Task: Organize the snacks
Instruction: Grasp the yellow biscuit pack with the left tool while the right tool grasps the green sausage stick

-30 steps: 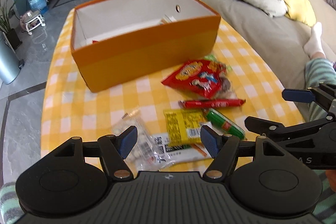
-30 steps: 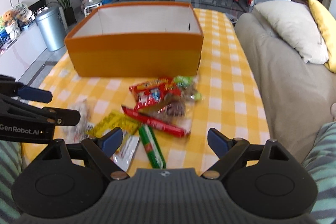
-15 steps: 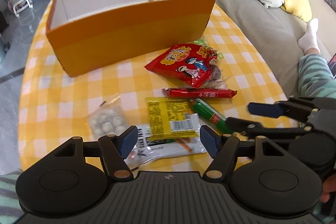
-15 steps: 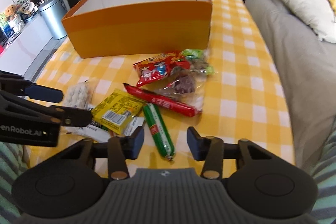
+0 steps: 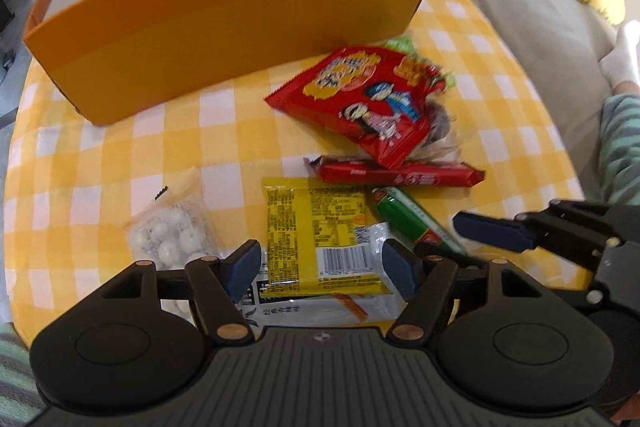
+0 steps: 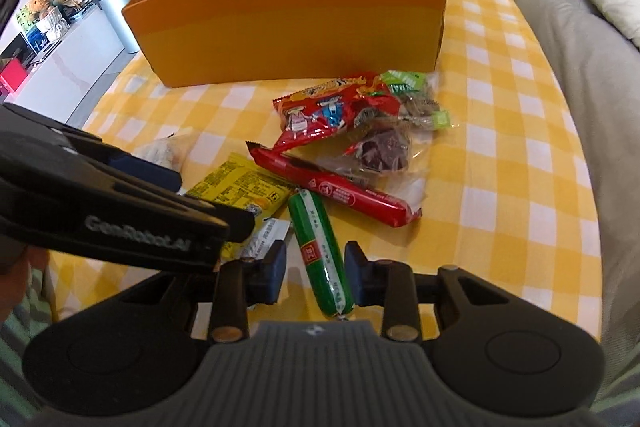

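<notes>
Matt orange cardboard box (image 6: 296,27); glossy plastic snack wrappers (image 5: 360,99); soft checked cloth (image 6: 500,131); matt black plastic grippers (image 6: 316,273).

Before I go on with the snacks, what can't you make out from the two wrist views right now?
- Orange box floor: hidden by its near wall, both views.
- White packet: mostly under the yellow packet and the left gripper, left view.
- Green sausage: whether the right gripper pads press it, unclear.
- Print on packets: too small, blurred.
</notes>
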`<state>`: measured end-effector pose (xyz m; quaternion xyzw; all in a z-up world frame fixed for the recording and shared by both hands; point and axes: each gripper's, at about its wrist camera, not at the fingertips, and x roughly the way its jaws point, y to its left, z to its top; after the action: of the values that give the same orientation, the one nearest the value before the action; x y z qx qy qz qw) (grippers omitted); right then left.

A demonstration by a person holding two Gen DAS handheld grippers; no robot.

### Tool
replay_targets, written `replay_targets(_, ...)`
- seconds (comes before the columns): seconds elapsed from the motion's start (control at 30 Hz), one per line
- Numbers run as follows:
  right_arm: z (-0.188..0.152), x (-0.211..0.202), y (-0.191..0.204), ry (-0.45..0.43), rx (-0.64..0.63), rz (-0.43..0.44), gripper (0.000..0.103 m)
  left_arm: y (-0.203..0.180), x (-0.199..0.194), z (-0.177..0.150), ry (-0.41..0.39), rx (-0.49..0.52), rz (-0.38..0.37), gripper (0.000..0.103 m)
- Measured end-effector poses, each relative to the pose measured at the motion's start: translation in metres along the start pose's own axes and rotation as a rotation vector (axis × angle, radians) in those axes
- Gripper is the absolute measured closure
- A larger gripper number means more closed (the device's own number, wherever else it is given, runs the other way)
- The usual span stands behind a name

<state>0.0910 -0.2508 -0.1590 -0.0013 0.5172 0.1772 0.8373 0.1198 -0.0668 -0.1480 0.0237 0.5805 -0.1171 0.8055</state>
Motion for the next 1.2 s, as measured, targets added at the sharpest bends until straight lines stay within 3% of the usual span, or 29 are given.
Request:
replay_targets(0.33, 0.005, 0.019, -0.003, 0.027, 0.002, 0.000, 0.080, 0.004, 0.015, 0.008, 0.032, -0.017, 0.032, 0.022)
replay_targets(0.6, 0.005, 0.024, 0.002, 0.046, -0.022, 0.007, 0.082, 0.000, 0.016, 0.007, 0.011, 0.018, 0.045, 0.042)
replay_targets(0.97, -0.002, 0.014, -0.018, 0.130, 0.075, -0.008, 0.082, 0.002, 0.004, 0.002, 0.067, 0.117, 0.072, 0.043)
replay_targets(1.2, -0.005, 0.011, -0.032, 0.136, 0.149, 0.044, 0.079, 0.002, 0.011, -0.004, 0.046, 0.119, 0.068, 0.033)
